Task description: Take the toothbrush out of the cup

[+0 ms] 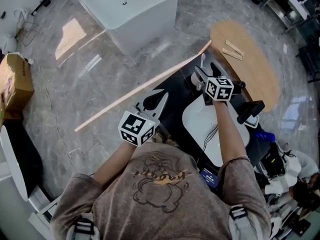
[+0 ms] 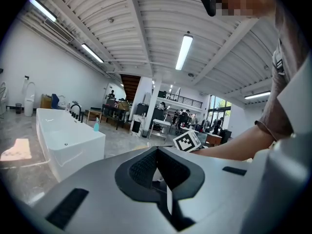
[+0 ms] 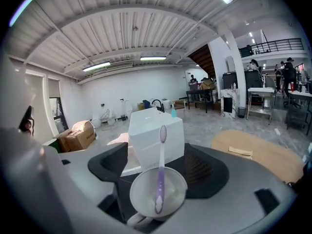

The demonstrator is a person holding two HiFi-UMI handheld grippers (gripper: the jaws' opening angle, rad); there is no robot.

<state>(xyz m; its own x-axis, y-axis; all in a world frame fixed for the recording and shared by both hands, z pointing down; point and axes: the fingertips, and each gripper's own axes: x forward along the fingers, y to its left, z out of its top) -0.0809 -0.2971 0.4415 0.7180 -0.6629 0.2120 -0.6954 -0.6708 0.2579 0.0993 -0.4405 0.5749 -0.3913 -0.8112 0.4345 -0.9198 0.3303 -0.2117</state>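
Observation:
In the right gripper view a white cup (image 3: pixel 146 189) with a handle sits deep between the jaws. A purple toothbrush (image 3: pixel 160 172) stands in it, bristle head up. My right gripper (image 3: pixel 157 154) stands wide, its pads close on either side of the cup's rim, with no clear press. In the head view the right gripper (image 1: pixel 206 68) points away over the black counter (image 1: pixel 175 111), and the toothbrush head (image 1: pixel 202 60) shows between its fingers. My left gripper (image 1: pixel 161 95) hovers at the counter's left edge, fingers drawn together with nothing held; it also appears shut in the left gripper view (image 2: pixel 157 152).
A white basin (image 1: pixel 200 124) is set in the black counter below my right arm. A long wooden plank (image 1: pixel 145 86) runs diagonally past the counter. A round wooden tabletop (image 1: pixel 250 59) lies beyond, a white bathtub (image 1: pixel 127 6) at the top, a cardboard box (image 1: pixel 15 81) at left.

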